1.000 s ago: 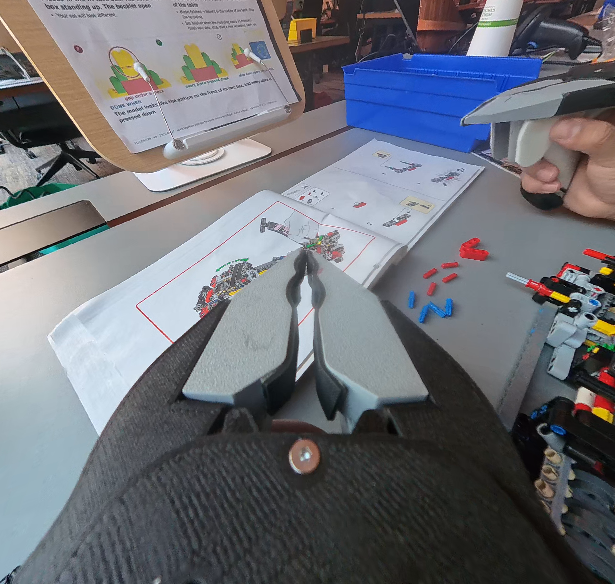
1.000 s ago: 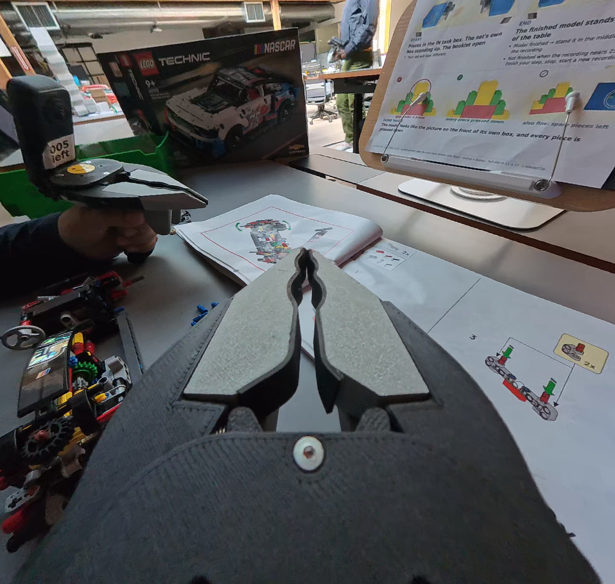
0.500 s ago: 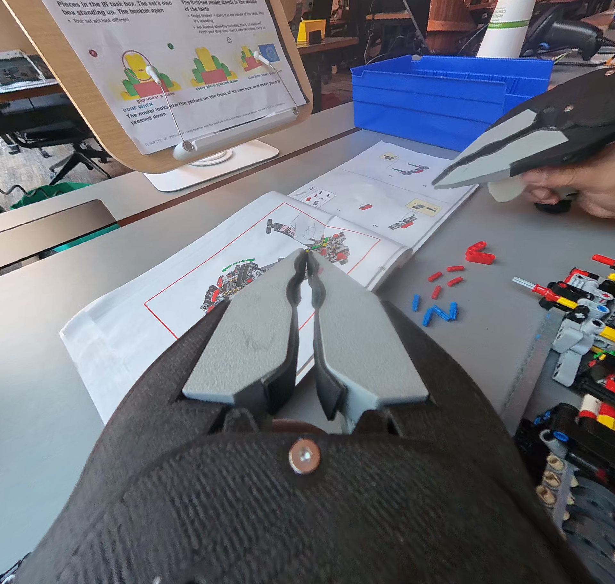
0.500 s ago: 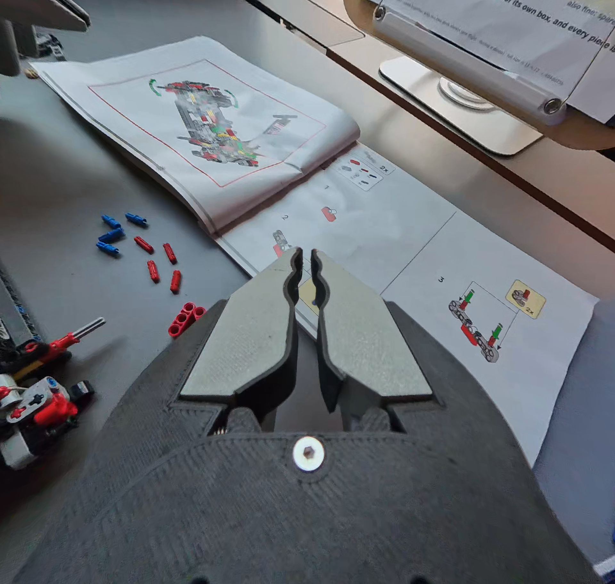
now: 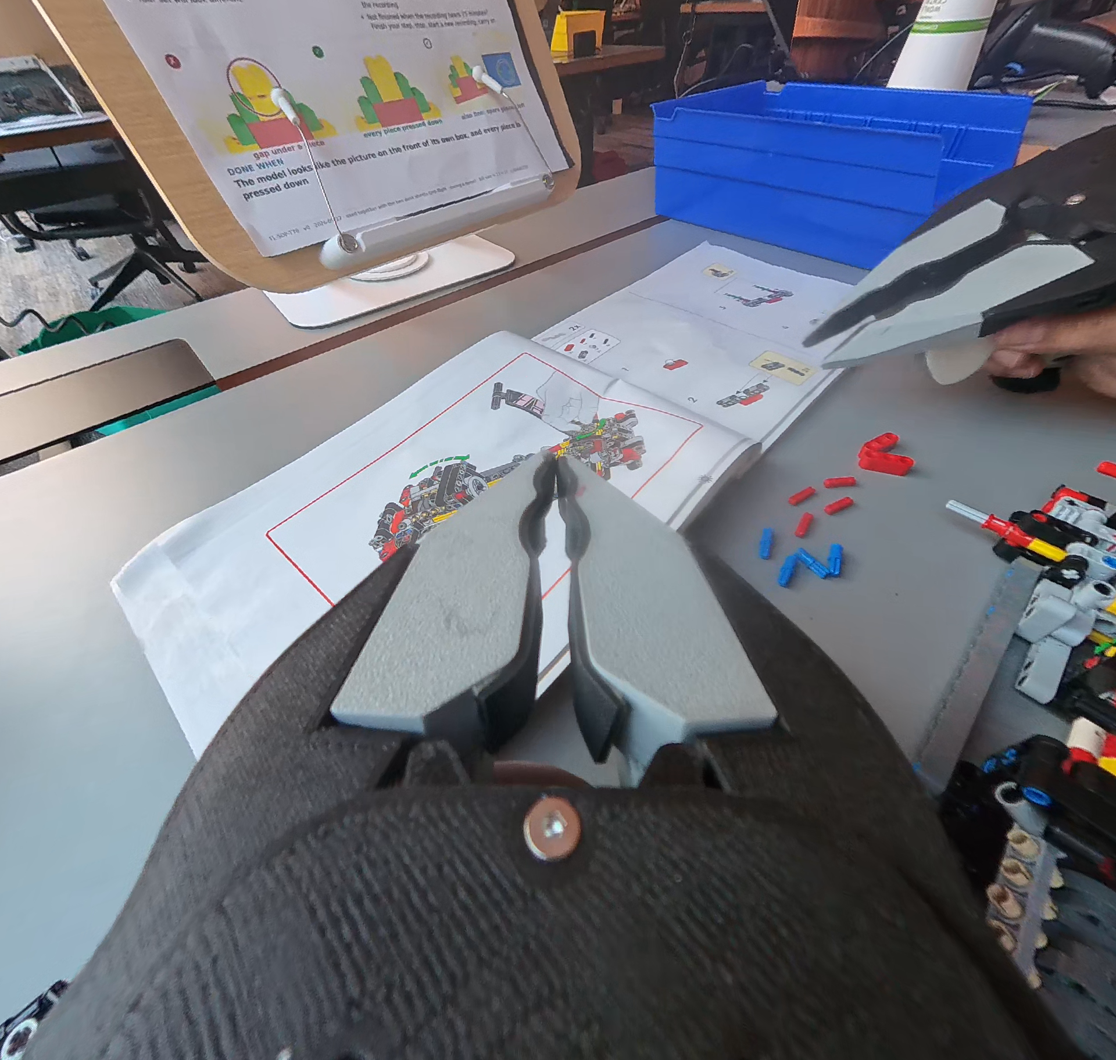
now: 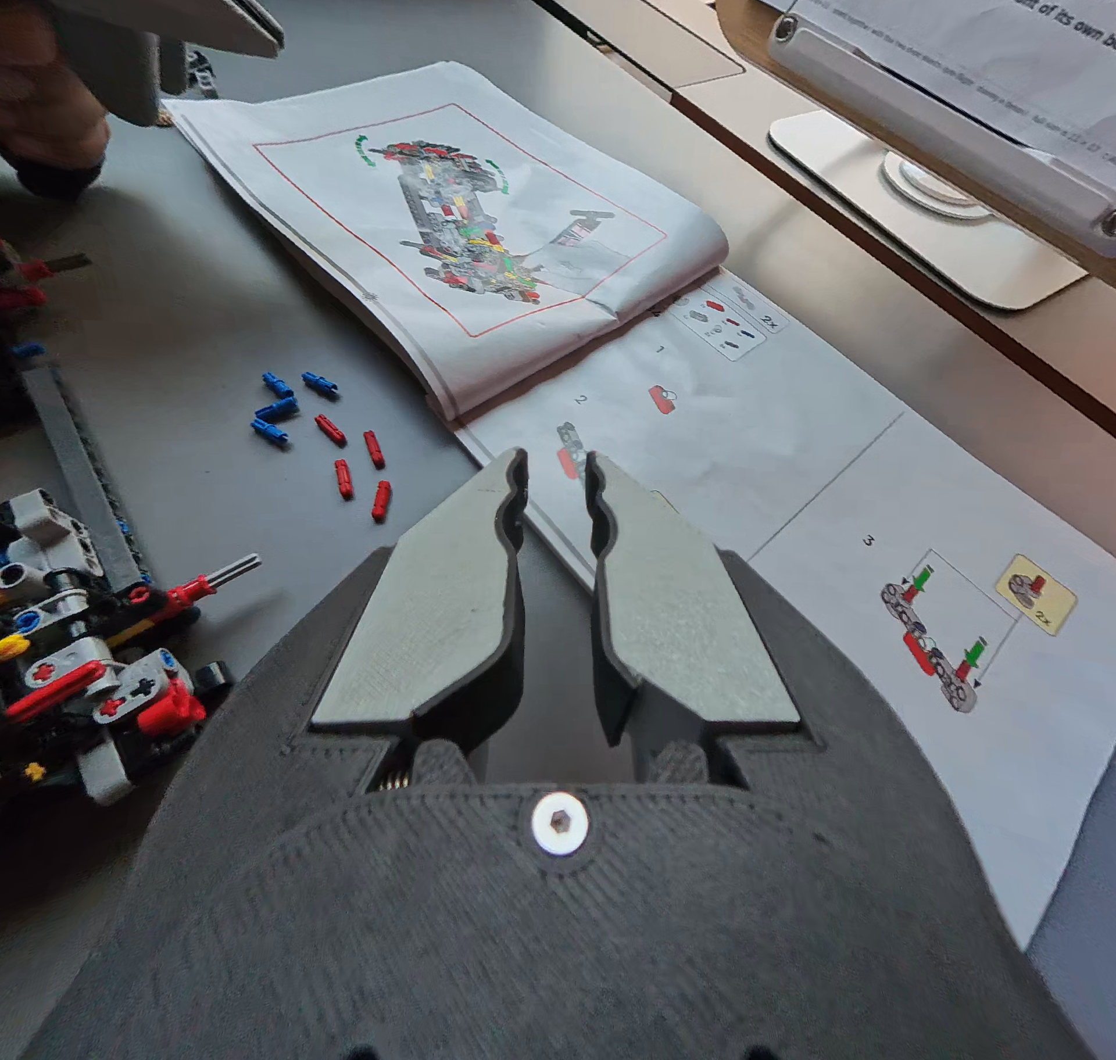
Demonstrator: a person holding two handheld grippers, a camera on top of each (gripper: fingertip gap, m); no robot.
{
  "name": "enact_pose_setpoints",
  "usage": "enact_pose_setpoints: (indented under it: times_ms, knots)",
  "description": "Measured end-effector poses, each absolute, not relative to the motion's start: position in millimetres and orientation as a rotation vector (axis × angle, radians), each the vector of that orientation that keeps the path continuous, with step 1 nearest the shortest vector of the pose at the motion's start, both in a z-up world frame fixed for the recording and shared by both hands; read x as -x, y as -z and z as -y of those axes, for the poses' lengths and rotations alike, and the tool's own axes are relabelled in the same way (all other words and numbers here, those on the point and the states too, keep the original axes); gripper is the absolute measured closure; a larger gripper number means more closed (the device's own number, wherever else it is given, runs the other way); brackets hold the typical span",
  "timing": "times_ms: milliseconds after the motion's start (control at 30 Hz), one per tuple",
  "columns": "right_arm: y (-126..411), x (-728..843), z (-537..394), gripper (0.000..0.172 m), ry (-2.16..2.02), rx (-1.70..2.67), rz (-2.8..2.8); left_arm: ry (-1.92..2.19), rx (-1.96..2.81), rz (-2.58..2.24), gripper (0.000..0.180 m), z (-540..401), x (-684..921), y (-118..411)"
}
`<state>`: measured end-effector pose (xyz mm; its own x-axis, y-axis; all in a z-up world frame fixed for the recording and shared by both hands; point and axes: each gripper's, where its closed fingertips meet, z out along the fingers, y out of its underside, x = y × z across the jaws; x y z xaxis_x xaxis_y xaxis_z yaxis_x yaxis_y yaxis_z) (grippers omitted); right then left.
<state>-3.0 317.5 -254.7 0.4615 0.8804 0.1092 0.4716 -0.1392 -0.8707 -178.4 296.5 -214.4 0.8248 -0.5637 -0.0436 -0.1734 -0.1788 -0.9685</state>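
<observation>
My left gripper (image 5: 555,463) is shut with nothing between its fingertips, hovering above the left page of an open instruction booklet (image 5: 423,457). My right gripper (image 6: 555,463) is open and empty, tilted down over the near edge of the booklet's right page (image 6: 755,439). It also shows in the left wrist view (image 5: 827,343). Several loose red pins (image 6: 356,463) and blue pins (image 6: 278,403) lie on the grey table just left of the right gripper. In the left wrist view the red pins (image 5: 821,496), blue pins (image 5: 803,560) and two red bent beams (image 5: 885,457) lie right of the booklet.
A partly built brick vehicle (image 5: 1075,578) (image 6: 78,650) sits at the near side beside the pins. A blue bin (image 5: 815,161) stands at the back. A wooden stand with a printed sheet (image 5: 338,95) (image 6: 966,65) stands behind the booklet. A hand holds the left gripper (image 6: 181,10). My right fingertips sit around 20 cm from my left ones.
My right gripper has tipped down towards the table over the booklet's right page and its jaws have parted from shut to open. My left gripper has stayed shut and barely moved.
</observation>
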Motion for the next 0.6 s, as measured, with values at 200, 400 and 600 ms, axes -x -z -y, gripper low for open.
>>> enact_pose_setpoints:
  times_ms: [200, 400, 600]
  knots:
    - [257.1, 11.4, -306.7, 0.156, -0.639, 1.769, 1.197, 0.397, 1.751, -0.589, 0.180, -294.8, 175.0, 216.0]
    - [259.9, 11.6, -305.4, 0.159, -0.640, 1.778, 1.217, 0.410, 1.752, -0.584, 0.180, -294.3, 174.3, 215.5]
    - [260.9, 11.0, -306.5, 0.160, -0.622, 1.782, 1.216, 0.405, 1.747, -0.586, 0.180, -294.1, 174.0, 214.8]
